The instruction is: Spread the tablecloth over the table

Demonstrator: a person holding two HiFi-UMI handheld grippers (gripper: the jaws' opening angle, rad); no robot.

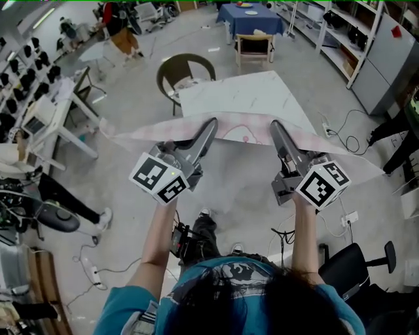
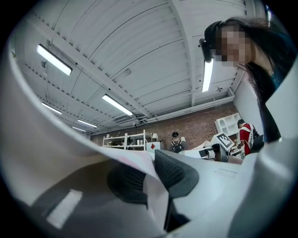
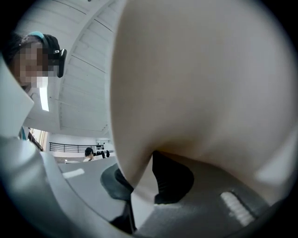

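Note:
A pale, pinkish tablecloth (image 1: 243, 127) hangs stretched in the air between my two grippers, above the near edge of a white marble table (image 1: 242, 91). My left gripper (image 1: 212, 124) is shut on the cloth's edge. In the left gripper view the fabric (image 2: 60, 153) runs between the dark pads of that gripper (image 2: 153, 175). My right gripper (image 1: 275, 125) is shut on the same edge further right. In the right gripper view the cloth (image 3: 200, 83) billows over that gripper (image 3: 143, 183) and fills most of the frame. The cloth's ends trail out to the left and right.
A round-backed chair (image 1: 185, 70) stands at the table's far side. Beyond it are a wooden chair (image 1: 254, 47) and a blue-covered table (image 1: 250, 18). Shelves (image 1: 340, 39) line the right. An office chair (image 1: 357, 260) and cables (image 1: 340, 134) are near my right.

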